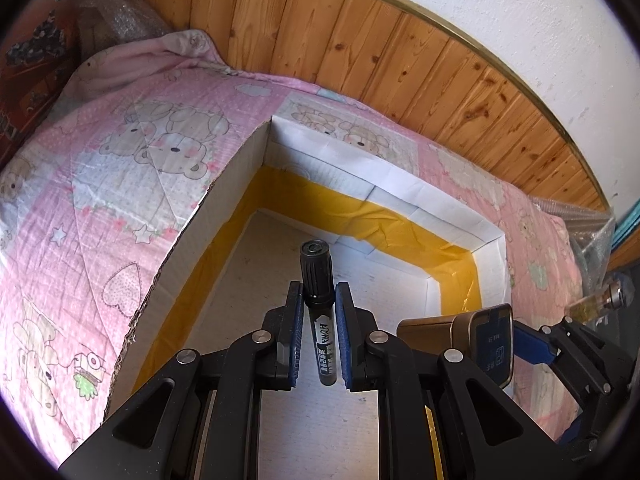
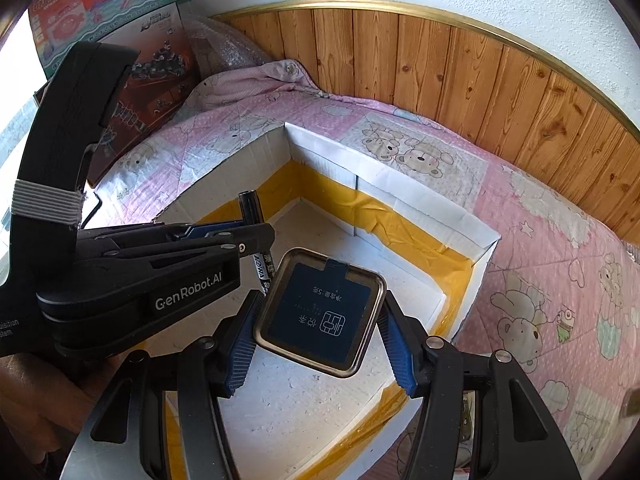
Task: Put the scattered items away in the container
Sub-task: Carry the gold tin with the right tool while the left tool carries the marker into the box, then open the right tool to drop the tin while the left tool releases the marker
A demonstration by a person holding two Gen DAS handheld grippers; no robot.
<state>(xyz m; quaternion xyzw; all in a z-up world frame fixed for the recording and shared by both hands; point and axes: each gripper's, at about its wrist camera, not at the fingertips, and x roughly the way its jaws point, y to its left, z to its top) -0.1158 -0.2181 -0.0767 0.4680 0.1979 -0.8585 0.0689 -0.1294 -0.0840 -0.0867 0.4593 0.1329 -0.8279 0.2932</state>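
Both claws tilt down over the box (image 1: 456, 220) — left claw (image 1: 317, 340) pinches marker (image 1: 318, 280), right claw (image 2: 320, 344) clamps tin (image 2: 320, 312).

Box (image 1: 490, 240): open-topped, on the bed (image 1: 120, 184). Wall panelling (image 1: 400, 52) behind the bed, at 12 o'clock. Marker (image 1: 318, 280): in the left tool (image 1: 317, 300), above the box floor. Tin (image 2: 320, 312): in the right tool (image 2: 320, 344), above the box floor, at 3 o'clock of the marker. Toy cartons (image 2: 120, 32): at 10 o'clock of the box, at the bed's end.
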